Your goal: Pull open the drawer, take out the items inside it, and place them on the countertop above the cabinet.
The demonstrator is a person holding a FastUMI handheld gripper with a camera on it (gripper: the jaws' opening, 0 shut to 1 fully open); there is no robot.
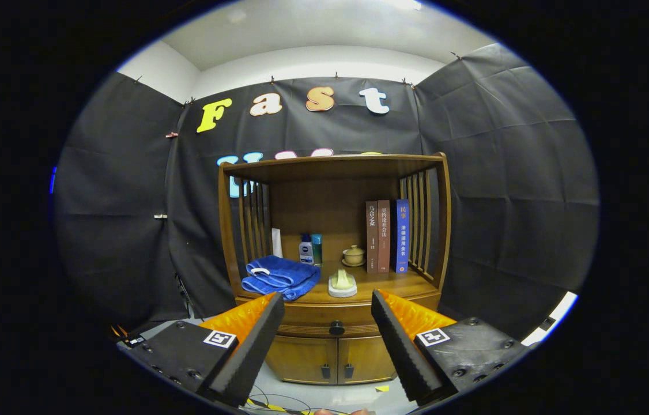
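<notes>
A wooden cabinet (333,346) stands ahead against the booth's wall. Its drawer (330,320) is closed, with a dark round knob (336,328) at the middle of its front. My gripper (327,308) is open and empty, held some way back from the cabinet; the knob shows in the gap between the fingers, a little below the tips. The countertop (370,285) above the drawer carries a folded blue towel (279,278) and a small white dish with a pale object (342,284). The drawer's inside is hidden.
At the back of the countertop stand two small bottles (310,249), a little lidded pot (353,255) and three upright books (388,236). Slatted wooden sides and a top shelf (333,164) enclose this space. Two lower cabinet doors (333,360) sit under the drawer. Cables lie on the floor (278,400).
</notes>
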